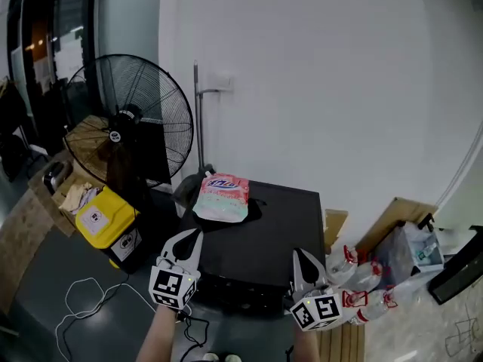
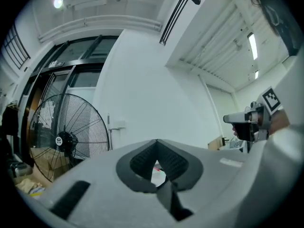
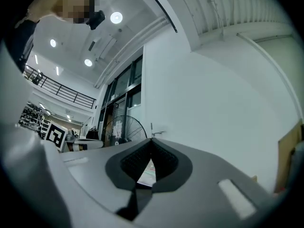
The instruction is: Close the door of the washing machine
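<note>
The washing machine (image 1: 281,228) is a black box against the white wall, seen from above; its door does not show. A pink and white detergent pouch (image 1: 222,197) lies on its top at the back left. My left gripper (image 1: 194,237) hangs over the machine's front left corner, jaws shut and empty. My right gripper (image 1: 301,255) is over the front right corner, also shut with nothing held. In the left gripper view the left gripper (image 2: 156,142) points about level at the wall, and so does the right gripper (image 3: 152,141) in its own view.
A big black standing fan (image 1: 128,123) is left of the machine, with a yellow bin (image 1: 106,217) and a cardboard box (image 1: 64,187) near it. Plastic bottles (image 1: 362,277) and bags crowd the floor at the right. A white cable (image 1: 83,296) lies on the floor.
</note>
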Available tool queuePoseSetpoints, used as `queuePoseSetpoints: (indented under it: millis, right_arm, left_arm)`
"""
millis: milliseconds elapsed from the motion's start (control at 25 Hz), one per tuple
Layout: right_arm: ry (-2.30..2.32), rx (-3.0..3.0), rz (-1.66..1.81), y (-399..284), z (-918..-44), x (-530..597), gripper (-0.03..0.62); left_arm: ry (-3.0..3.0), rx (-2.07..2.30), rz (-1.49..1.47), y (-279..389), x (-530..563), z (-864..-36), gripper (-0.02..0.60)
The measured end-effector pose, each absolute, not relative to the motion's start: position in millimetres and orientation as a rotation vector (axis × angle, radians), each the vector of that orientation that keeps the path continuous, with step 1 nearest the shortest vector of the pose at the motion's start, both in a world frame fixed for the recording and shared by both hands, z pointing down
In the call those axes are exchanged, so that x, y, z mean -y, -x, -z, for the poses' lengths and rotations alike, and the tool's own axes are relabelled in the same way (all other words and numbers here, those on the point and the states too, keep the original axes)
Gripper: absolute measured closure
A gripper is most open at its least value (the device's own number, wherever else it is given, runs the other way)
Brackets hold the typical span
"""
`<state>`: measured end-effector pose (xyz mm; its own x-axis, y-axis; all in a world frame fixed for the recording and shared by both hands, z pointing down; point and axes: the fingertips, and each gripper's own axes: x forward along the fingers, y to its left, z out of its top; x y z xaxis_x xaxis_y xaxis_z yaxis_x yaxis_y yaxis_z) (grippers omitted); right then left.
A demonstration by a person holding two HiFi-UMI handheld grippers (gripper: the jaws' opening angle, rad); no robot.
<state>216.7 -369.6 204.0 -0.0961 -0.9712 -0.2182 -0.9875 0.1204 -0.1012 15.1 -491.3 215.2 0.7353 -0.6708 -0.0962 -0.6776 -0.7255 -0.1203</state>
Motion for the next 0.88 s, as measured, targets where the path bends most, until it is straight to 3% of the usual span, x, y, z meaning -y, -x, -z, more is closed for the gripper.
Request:
queuePoseSetpoints:
  millis: [880]
  right_arm:
    - [1.975, -2.157, -0.066, -229, -213, 394, 0.585]
  left_arm:
    - [2.737, -1.084, -0.007, -41, 493, -213, 0.574]
